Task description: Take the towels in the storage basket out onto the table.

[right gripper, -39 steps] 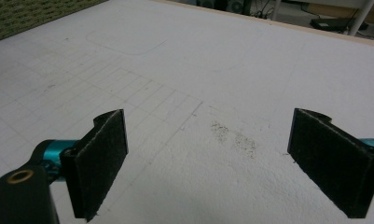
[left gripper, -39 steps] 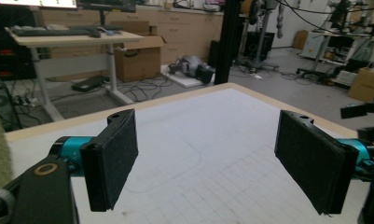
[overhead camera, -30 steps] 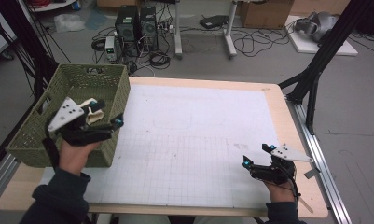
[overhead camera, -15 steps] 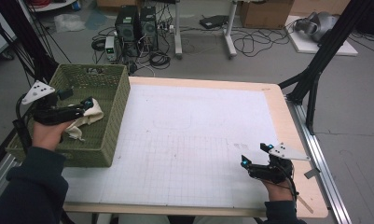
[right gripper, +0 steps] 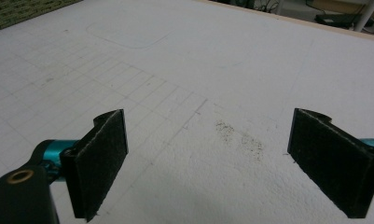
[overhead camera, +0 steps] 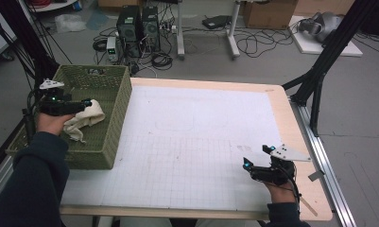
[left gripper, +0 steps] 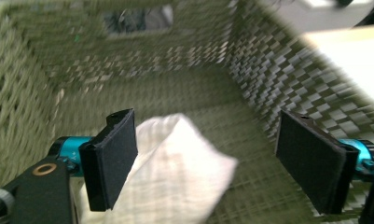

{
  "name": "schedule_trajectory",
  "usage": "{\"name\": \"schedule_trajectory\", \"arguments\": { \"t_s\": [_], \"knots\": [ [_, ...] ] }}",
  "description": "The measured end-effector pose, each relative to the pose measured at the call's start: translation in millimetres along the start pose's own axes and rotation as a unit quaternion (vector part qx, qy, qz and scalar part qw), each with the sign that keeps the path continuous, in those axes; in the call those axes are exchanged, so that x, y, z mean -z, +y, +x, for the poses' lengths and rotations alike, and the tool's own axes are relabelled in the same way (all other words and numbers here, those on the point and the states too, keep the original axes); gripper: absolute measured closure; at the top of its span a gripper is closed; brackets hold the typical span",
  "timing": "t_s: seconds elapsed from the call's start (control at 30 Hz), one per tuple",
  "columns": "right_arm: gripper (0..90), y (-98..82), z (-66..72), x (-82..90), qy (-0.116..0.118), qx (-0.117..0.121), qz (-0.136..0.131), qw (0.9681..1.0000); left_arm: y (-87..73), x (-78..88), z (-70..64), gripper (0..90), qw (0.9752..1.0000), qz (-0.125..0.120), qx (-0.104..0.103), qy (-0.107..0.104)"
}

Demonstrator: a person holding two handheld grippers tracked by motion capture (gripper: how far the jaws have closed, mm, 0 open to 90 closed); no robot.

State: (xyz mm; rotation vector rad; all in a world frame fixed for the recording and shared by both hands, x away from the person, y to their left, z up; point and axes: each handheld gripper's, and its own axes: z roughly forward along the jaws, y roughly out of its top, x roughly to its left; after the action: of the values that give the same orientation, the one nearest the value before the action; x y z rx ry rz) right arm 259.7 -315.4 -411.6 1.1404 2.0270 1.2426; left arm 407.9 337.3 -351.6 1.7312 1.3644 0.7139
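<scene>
Gaping left tongs [left gripper: 205, 168], cloth [left gripper: 175, 177] between

A soft ribbed cream cloth [left gripper: 175, 177] lies in the woven green plastic basket [left gripper: 278, 70] beside a matt white mat [overhead camera: 201, 142].

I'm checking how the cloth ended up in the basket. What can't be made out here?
- Cloth: its lower part is cut off by the bottom edge of the left gripper view and partly hidden behind the left jaw.
- Basket: weave blurred in that view.
- Basket floor, high view: near part hidden by the left gripper and hand.
</scene>
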Motion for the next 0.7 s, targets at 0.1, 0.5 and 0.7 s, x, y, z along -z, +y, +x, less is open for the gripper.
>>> {"name": "schedule_trajectory", "arguments": {
  "t_s": [0.1, 0.5, 0.7],
  "knots": [
    [11.3, -0.5, -0.5, 1.3, -0.003, -0.001, -0.001, 1.0, -4.7, -12.2, 7.7, 22.4, 0.9996, 0.024, 0.014, 0.012],
    [11.3, -2.5, -1.0, 2.4, -0.002, 0.001, 0.004, 1.0, -30.1, -38.8, 20.3, 24.5, 0.9854, 0.156, 0.022, 0.064],
    [11.3, -2.1, -0.3, 1.7, 0.0, 0.002, 0.004, 1.0, -36.1, -44.8, 21.3, 37.7, 0.978, 0.2, 0.021, 0.056]
  ]
}}
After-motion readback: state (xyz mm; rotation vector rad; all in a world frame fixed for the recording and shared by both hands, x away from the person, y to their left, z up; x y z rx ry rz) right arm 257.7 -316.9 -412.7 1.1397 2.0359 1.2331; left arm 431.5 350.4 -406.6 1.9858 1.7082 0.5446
